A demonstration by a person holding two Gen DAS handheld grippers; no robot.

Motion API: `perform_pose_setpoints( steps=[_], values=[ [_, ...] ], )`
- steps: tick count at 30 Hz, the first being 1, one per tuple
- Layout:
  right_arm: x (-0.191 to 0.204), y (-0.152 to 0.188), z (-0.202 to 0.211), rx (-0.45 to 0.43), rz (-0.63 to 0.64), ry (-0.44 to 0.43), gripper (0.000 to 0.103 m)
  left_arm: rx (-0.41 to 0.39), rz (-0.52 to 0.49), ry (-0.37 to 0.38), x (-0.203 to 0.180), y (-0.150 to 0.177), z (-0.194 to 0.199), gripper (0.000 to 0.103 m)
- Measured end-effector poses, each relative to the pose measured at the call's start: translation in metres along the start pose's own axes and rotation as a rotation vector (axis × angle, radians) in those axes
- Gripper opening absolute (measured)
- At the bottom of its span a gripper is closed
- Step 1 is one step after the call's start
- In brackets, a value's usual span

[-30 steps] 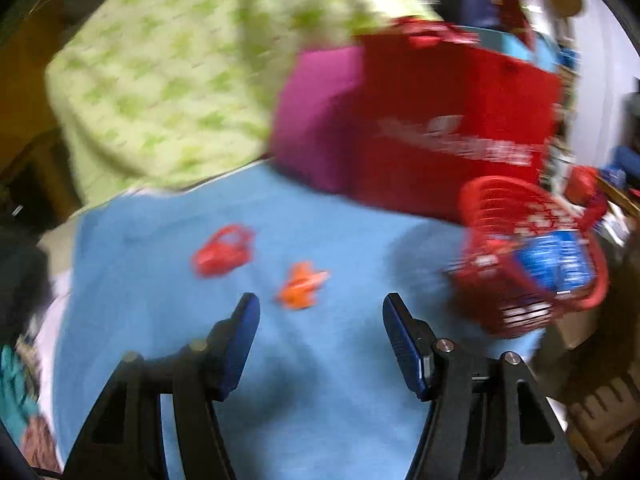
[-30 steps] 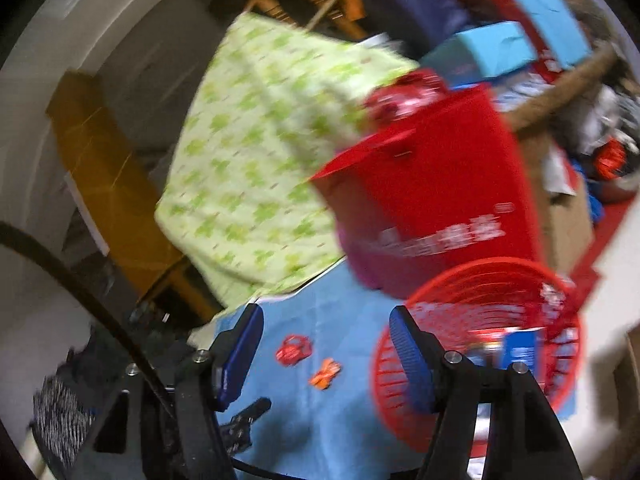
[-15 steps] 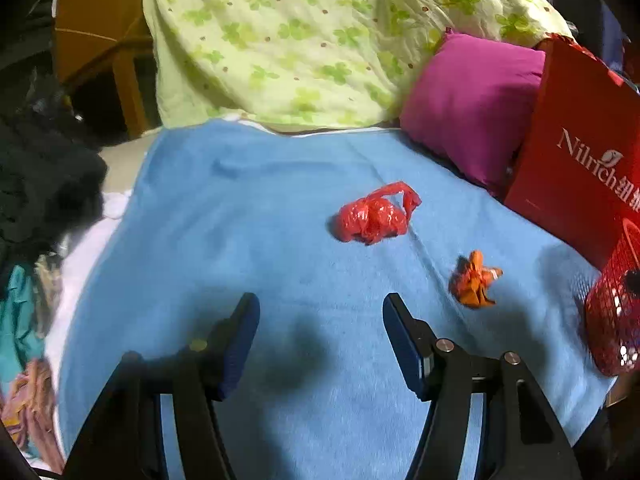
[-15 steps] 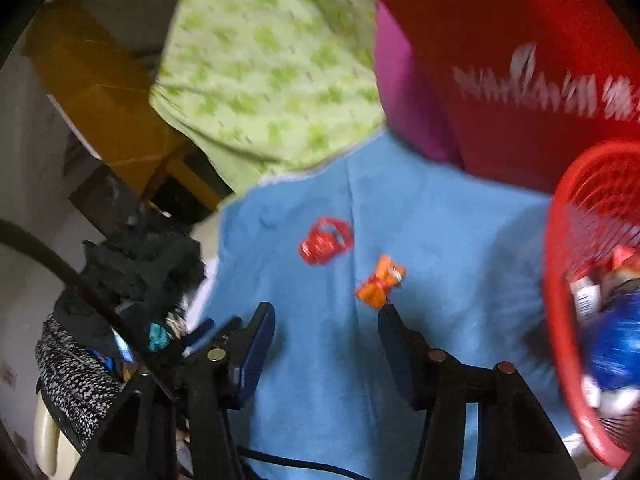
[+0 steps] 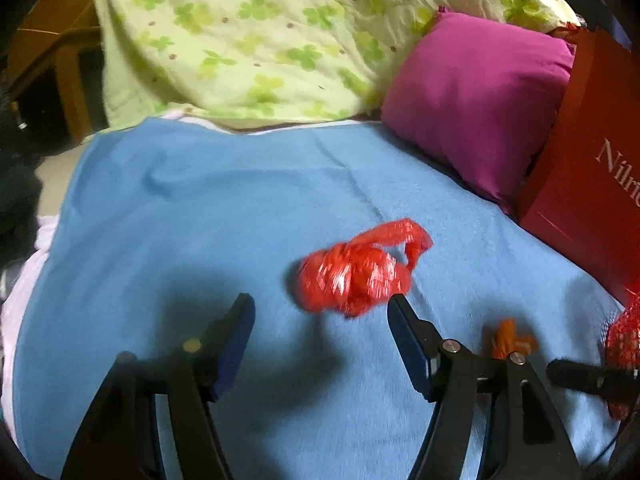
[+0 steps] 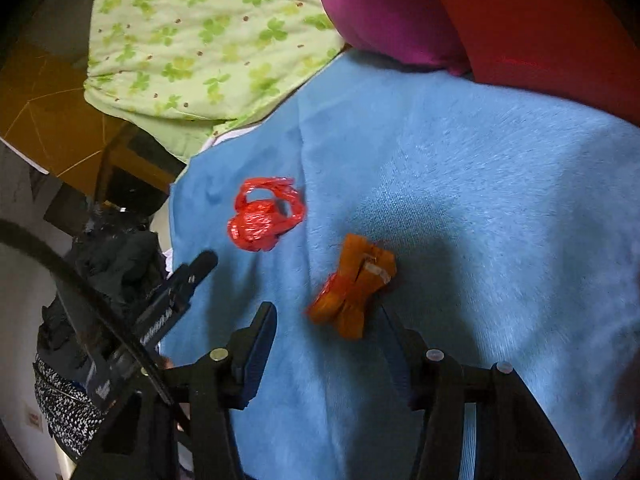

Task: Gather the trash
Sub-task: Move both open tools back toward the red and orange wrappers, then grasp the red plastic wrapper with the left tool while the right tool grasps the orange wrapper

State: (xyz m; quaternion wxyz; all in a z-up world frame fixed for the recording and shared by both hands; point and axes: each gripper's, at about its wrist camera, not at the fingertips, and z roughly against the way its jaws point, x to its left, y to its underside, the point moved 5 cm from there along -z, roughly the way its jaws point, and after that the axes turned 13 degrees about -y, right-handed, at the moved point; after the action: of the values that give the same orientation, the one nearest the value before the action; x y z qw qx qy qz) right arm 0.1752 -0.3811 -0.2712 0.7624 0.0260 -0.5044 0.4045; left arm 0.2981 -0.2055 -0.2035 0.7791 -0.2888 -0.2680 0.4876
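Left wrist view: the left tool (image 5: pixel 320 316) stands wide open and empty over the blue blanket (image 5: pixel 200 220); the red plastic wad (image 5: pixel 354 278), slightly blurred, lies just ahead between its fingertips. The orange wrapper (image 5: pixel 512 338) is partly hidden behind the right finger. A red mesh basket (image 5: pixel 624 328) is cut off at the right edge.

Right wrist view: the right tool (image 6: pixel 328 328) is open, empty, with the orange wrapper (image 6: pixel 352 292) between its fingertips; the red plastic wad (image 6: pixel 264 216) lies beyond, toward the blanket's (image 6: pixel 480 200) left edge.
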Motion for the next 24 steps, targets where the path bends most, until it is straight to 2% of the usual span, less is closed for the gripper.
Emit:
perform_pose_setpoints(
  steps=[5,6,7,11,13,15,17,18,23,24],
  values=[
    [-0.007,-0.001,-0.014,-0.005,-0.015,0.028,0.055,0.003,-0.030,0.052,-0.012,-0.016,-0.018,0.070],
    [-0.008,-0.001,-0.016,-0.010,-0.009,0.036,0.051,0.006,-0.037,0.067,-0.016,-0.018,-0.020,0.074],
    [-0.008,0.000,-0.016,-0.015,-0.002,0.039,0.041,0.007,-0.048,0.082,-0.019,-0.019,-0.021,0.080],
    [-0.004,0.004,-0.023,-0.033,0.064,0.047,0.029,0.009,-0.128,0.081,-0.034,-0.018,-0.030,0.081],
    [-0.003,0.008,-0.026,-0.037,0.098,0.055,0.021,0.032,-0.140,0.088,-0.037,-0.014,-0.039,0.081],
    [0.000,0.009,-0.025,-0.054,0.135,0.046,0.018,0.031,-0.141,0.061,-0.035,-0.011,-0.044,0.080],
    [0.004,0.009,-0.021,-0.077,0.172,0.043,0.016,0.019,-0.129,0.062,-0.033,-0.011,-0.042,0.067],
    [0.005,0.009,-0.020,-0.085,0.182,0.040,0.015,0.019,-0.124,0.057,-0.032,-0.012,-0.042,0.057],
    [0.013,0.016,-0.011,-0.116,0.218,0.037,0.013,0.017,-0.102,0.042,-0.027,-0.010,-0.039,0.044],
    [0.015,0.018,-0.008,-0.124,0.223,0.038,0.012,0.012,-0.094,0.039,-0.026,-0.010,-0.036,0.039]
  ],
)
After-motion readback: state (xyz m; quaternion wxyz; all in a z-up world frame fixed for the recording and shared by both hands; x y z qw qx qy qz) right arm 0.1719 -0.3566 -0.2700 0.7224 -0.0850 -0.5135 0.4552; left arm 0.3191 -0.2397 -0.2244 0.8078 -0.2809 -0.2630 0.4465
